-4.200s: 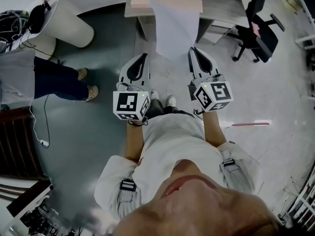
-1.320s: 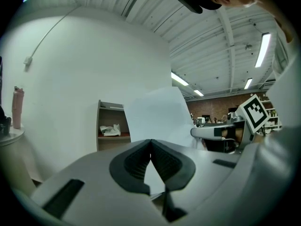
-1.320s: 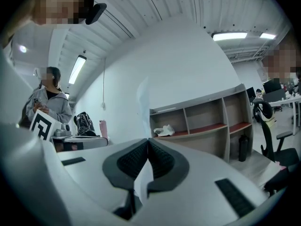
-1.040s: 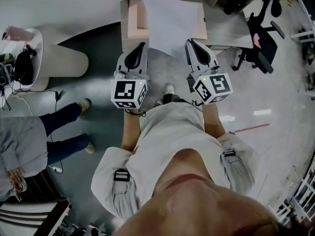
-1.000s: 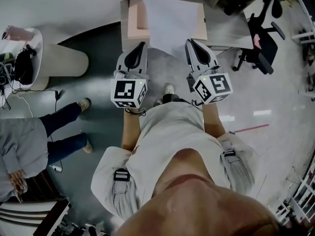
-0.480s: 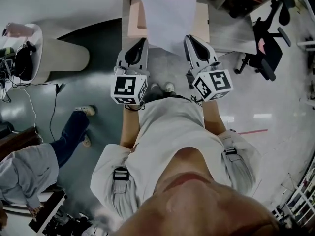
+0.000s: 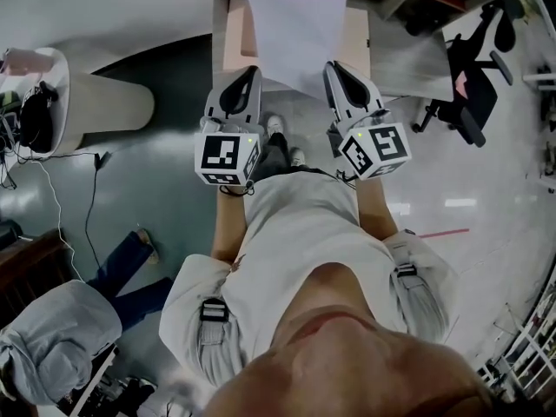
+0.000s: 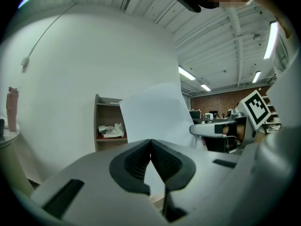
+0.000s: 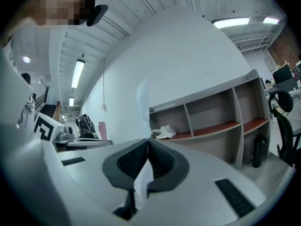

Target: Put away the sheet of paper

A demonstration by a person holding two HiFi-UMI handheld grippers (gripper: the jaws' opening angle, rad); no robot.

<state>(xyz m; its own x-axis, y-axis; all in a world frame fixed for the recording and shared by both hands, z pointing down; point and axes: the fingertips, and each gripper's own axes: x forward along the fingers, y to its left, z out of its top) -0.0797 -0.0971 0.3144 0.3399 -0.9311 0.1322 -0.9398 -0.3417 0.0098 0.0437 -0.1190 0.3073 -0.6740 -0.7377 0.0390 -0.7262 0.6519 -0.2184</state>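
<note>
Left gripper [image 8: 150, 144]: jaws pressed together, pinching the near left edge of the white sheet of paper [image 8: 153, 116]. You can see a sliver of white poking down between the pads.
Right gripper [image 9: 148, 144]: same deal, clamped tight on the near right edge of the sheet, which from this side is basically edge-on [image 9: 142, 98].
Both from above: left gripper [image 7: 251, 71] and right gripper [image 7: 334, 66] sit side by side, pointing away from the person, with the paper stretched between the tips.
Paper: the sheet [image 7: 292, 23] runs forward from the jaws and up, out over the top of the shelf in front.
Just ahead of the grippers: a light wooden open shelf unit [image 9: 214, 126] standing against the curved white wall [image 8: 80, 79]. It also shows past the left jaws [image 8: 101, 126].
On the shelf: a crumpled white bundle [image 9: 164, 132] in one compartment. Can't tell what it is.
Out to the right: black office chair [image 7: 469, 89].
Out to the left: round white table [image 7: 82, 102] with a black bag [image 7: 40, 120] on it.
Behind and left: a person in a grey top [image 7: 52, 341].
</note>
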